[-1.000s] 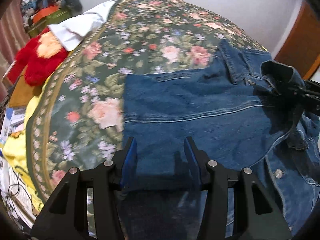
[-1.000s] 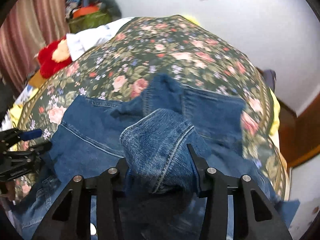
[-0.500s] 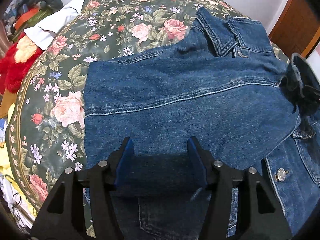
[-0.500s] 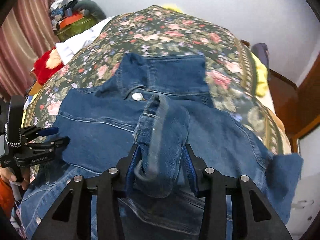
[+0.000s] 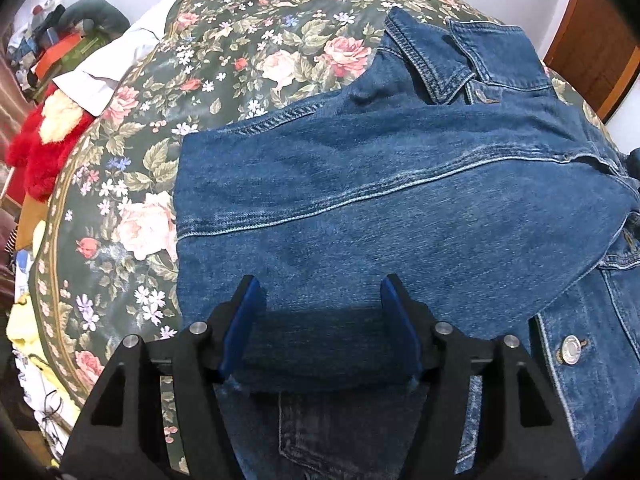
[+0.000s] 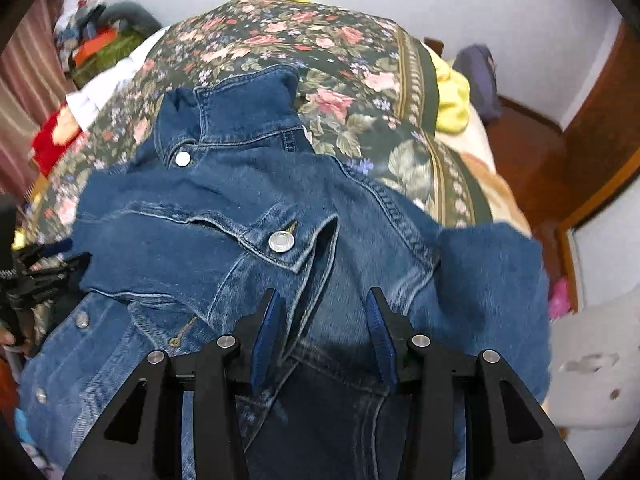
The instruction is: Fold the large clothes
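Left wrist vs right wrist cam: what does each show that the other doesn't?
Left wrist only: the folded-over sleeve spread flat across the jacket, and the left gripper open over it.

Right wrist only: the sleeve cuff with its button, the right gripper open with denim between the fingers, a yellow cloth at the bed's far edge.

Both: the denim jacket, floral bedspread, red plush toy.
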The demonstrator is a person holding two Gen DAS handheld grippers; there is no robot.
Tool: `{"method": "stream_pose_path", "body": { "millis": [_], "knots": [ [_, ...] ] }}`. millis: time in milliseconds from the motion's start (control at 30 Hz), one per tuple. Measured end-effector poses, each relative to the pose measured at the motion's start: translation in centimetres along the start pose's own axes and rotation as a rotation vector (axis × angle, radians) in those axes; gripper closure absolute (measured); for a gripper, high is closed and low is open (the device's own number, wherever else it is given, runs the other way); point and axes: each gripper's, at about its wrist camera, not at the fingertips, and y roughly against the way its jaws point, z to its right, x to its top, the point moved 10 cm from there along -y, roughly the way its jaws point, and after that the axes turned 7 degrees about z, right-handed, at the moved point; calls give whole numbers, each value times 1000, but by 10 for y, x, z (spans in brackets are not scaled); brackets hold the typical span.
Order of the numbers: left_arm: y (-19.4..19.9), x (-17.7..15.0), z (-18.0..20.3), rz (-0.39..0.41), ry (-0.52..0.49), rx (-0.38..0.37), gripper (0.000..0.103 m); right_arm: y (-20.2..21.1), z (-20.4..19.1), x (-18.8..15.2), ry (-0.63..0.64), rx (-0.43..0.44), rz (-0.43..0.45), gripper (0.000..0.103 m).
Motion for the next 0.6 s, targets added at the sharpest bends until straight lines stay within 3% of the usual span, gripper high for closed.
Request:
{"method": "stream_pose_path", "body": {
  "millis": [167, 333, 367, 467, 500, 600],
  "knots": [
    [21, 20, 8, 47, -13, -6, 40, 28, 17, 12, -113, 59, 66, 62],
    [51, 55, 26, 136, -19, -44, 40, 58, 58, 19, -177, 0, 131, 61],
    [56, 61, 31, 151, -22, -55, 40, 62, 69, 18, -184, -22, 138, 56],
    [69, 77, 52, 184, -29, -99, 40, 71, 106, 7, -212, -100, 155, 21],
    [72, 82, 60, 190, -31, -119, 40, 73, 117, 2, -223, -122, 158, 14],
    [72, 91, 79, 191, -37, -162, 39, 69, 151, -21, -255, -175, 102, 13]
  ]
}}
